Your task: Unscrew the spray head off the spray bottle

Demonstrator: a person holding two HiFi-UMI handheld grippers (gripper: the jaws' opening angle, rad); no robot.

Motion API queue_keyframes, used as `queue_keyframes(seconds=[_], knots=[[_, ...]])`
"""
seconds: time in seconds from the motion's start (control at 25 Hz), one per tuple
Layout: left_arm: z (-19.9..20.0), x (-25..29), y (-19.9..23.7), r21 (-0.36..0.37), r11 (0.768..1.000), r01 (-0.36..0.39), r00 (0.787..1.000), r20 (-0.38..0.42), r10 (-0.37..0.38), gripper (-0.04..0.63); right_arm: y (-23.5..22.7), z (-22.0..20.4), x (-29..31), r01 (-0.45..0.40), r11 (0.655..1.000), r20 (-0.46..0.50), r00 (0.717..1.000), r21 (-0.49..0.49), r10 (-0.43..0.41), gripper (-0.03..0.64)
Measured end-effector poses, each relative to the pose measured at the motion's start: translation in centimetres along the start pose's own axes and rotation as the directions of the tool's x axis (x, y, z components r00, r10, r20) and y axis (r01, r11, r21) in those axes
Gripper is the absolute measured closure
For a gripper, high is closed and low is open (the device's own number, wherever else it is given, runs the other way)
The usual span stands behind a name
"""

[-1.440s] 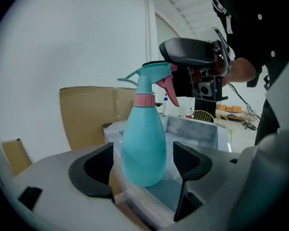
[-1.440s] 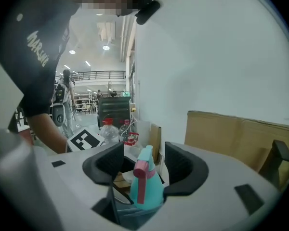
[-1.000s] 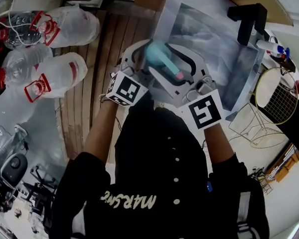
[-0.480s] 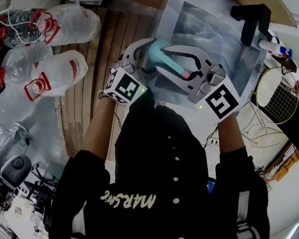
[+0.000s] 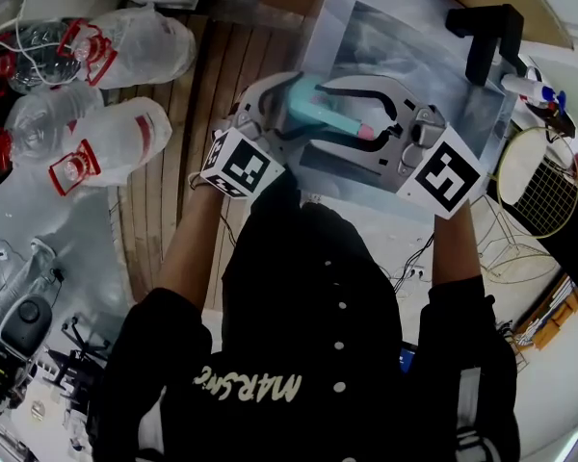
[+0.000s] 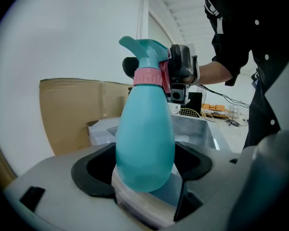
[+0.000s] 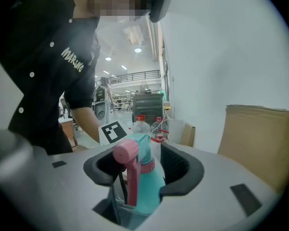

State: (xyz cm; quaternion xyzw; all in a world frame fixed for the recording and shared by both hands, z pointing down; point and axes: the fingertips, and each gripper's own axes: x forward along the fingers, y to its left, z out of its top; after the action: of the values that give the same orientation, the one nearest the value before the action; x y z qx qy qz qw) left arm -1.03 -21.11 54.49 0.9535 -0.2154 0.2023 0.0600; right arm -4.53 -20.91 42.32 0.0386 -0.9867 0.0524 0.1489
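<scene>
Over the grey metal tray (image 5: 405,56), the person is holding the teal spray bottle (image 5: 318,112) roughly level between the two tools, its fat end pointing toward the left gripper (image 5: 287,99) and its spray head (image 5: 366,131) toward the right gripper (image 5: 352,123). Seen from the left gripper view, the left gripper (image 6: 144,165) is clamping the bottle's lower body, its black pads (image 6: 92,172) pressing in on both flanks, while the bottle (image 6: 144,138) is rising away from the camera to the pink collar (image 6: 147,76) and the teal head (image 6: 147,52) above it. Seen from the right gripper view, the spray head (image 7: 140,153) is sitting between the jaws of the right gripper (image 7: 142,165), its pink nozzle (image 7: 125,150) facing the camera; those jaws have just been opening and are standing apart around the head, with a gap showing on the right-hand side, so they are not squeezing it. Each tool's marker cube (image 5: 243,166) is facing up toward the head camera, the right one (image 5: 450,173) sitting near the tray's near edge. Off to the left, clear water jugs (image 5: 116,142) with red caps are lying on wooden slats (image 5: 188,200), a black stand (image 5: 486,32) is standing at the tray's far corner, and a cardboard box (image 6: 72,114) is showing behind the bottle against a white wall
</scene>
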Motion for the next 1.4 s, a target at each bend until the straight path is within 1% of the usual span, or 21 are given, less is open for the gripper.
queue_keyframes(seconds=[0.08,0.12,0.16,0.2,0.24,0.28,0.32,0.36,0.4,0.44,0.48,0.52,0.56,0.6,0.64,0.84,0.92,1.0,1.16,1.28,1.4], knots=[[0.0,0.0,0.0,-0.001,1.0,-0.002,1.0,-0.003,0.002,0.209,-0.5,0.9,-1.2,0.102,0.994,0.056,0.993,0.046,-0.104,0.354],[0.1,0.0,0.0,-0.003,1.0,-0.003,1.0,-0.003,0.003,0.209,-0.8,1.3,-2.0,0.181,0.981,0.081,0.979,0.066,-0.186,0.353],[0.1,-0.1,0.0,-0.004,1.0,-0.006,1.0,-0.003,0.006,0.209,-1.0,1.4,-3.1,0.278,0.957,0.098,0.953,0.087,-0.286,0.342],[0.1,-0.1,-0.1,-0.007,1.0,-0.008,1.0,-0.003,0.008,0.209,-1.0,1.4,-4.3,0.387,0.915,0.109,0.911,0.114,-0.399,0.337],[0.1,-0.1,-0.1,-0.01,1.0,-0.011,1.0,-0.004,0.011,0.209,-0.8,1.2,-5.6,0.495,0.856,0.114,0.851,0.146,-0.512,0.337],[0.1,-0.2,-0.2,-0.012,1.0,-0.014,1.0,-0.005,0.014,0.209,-0.4,0.9,-6.8,0.589,0.787,0.112,0.783,0.181,-0.612,0.334],[0.1,-0.2,-0.2,-0.013,1.0,-0.017,1.0,-0.006,0.017,0.209,0.3,0.6,-7.7,0.658,0.723,0.102,0.721,0.211,-0.686,0.334],[0.1,-0.1,-0.1,-0.014,1.0,-0.019,1.0,-0.006,0.019,0.209,1.3,0.3,-7.9,0.698,0.679,0.085,0.68,0.23,-0.728,0.336],[0.1,-0.1,-0.1,-0.014,1.0,-0.021,1.0,-0.005,0.021,0.209,2.6,0.0,-7.4,0.713,0.661,0.061,0.668,0.235,-0.742,0.337],[0.1,-0.1,-0.1,-0.015,1.0,-0.023,1.0,-0.004,0.023,0.209,3.9,-0.3,-6.3,0.709,0.667,0.031,0.679,0.229,-0.733,0.347],[0.1,-0.2,-0.1,-0.016,1.0,-0.025,1.0,-0.003,0.025,0.209,5.3,-0.8,-4.9,0.691,0.691,-0.006,0.708,0.212,-0.706,0.348],[0.1,-0.2,-0.1,-0.017,1.0,-0.027,1.0,-0.003,0.027,0.209,6.4,-1.2,-3.4,0.663,0.724,-0.043,0.743,0.189,-0.668,0.348],[0.1,-0.2,-0.2,-0.017,0.999,-0.028,1.0,-0.005,0.028,0.209,7.1,-1.4,-2.2,0.638,0.752,-0.073,0.769,0.166,-0.635,0.348],[0.1,-0.2,-0.2,-0.017,0.999,-0.029,1.0,-0.006,0.029,0.209,7.2,-1.3,-1.3,0.625,0.766,-0.086,0.78,0.154,-0.62,0.348],[0.1,-0.1,-0.2,-0.016,0.999,-0.029,1.0,-0.007,0.029,0.209,6.9,-1.0,-0.7,0.626,0.765,-0.085,0.78,0.152,-0.62,0.347],[0.1,0.0,-0.2,-0.02,0.999,-0.029,1.0,-0.005,0.029,0.209,3.9,-0.3,-0.1,0.675,0.721,-0.087,0.736,0.155,-0.671,0.347],[0.1,0.0,-0.2,-0.019,0.999,-0.028,1.0,-0.006,0.028,0.209,2.9,-0.2,-0.2,0.685,0.705,-0.075,0.725,0.183,-0.685,0.347],[0.1,0.0,-0.1,-0.017,0.999,-0.028,1.0,-0.012,0.028,0.209,2.4,-0.1,0.0,0.682,0.706,-0.066,0.727,0.192,-0.684,0.348],[0.1,0.0,-0.1,-0.021,0.999,-0.034,0.999,-0.021,0.034,0.209,2.4,-0.4,0.4,0.68,0.718,-0.096,0.733,0.149,-0.674,0.348],[0.1,0.0,0.0,-0.022,0.999,-0.039,0.999,-0.022,0.038,0.209,2.0,-0.6,0.2,0.699,0.703,-0.102,0.715,0.133,-0.691,0.348],[0.1,0.0,0.0,-0.017,0.999,-0.041,0.999,-0.024,0.041,0.209,1.7,-0.5,0.0,0.715,0.684,-0.112,0.698,0.145,-0.707,0.357]])
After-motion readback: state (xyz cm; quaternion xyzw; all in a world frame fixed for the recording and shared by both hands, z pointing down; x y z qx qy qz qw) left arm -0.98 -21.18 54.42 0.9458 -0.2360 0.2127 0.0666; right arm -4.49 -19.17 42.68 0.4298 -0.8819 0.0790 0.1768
